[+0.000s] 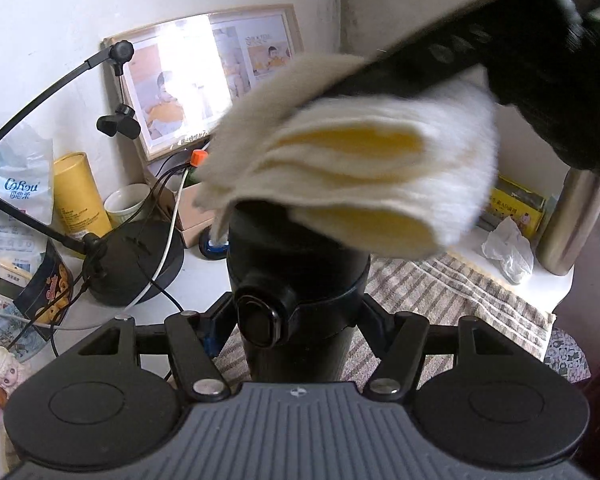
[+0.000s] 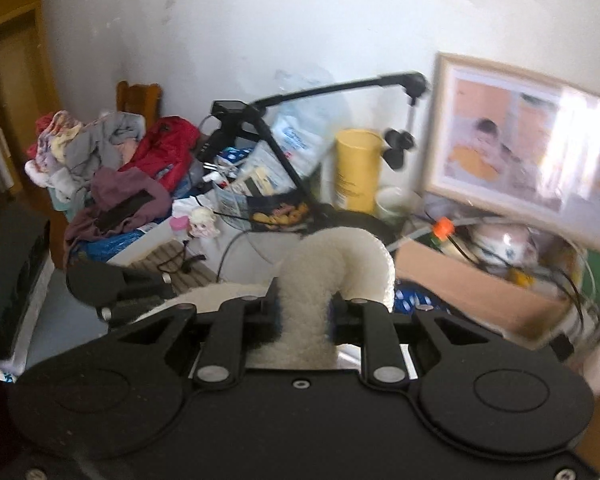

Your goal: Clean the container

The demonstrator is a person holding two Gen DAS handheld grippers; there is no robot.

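We judge the rigid, slick black cylindrical flask (image 1: 296, 300), centre frame, best clamped mid-body as our left hand-held gripper (image 1: 296, 320) does, while the right hand-held gripper (image 2: 304, 312) pinches the soft white-and-yellow folded cloth (image 1: 352, 176).

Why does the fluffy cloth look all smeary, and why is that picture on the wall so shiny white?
In the left wrist view the cloth is smeared by motion blur, while the black bottle stays fairly sharp. Window glare whitens the framed picture there. In the right wrist view the whole room is soft and blurry, glare streaks the frame too, and the fisheye lens bends straight edges.
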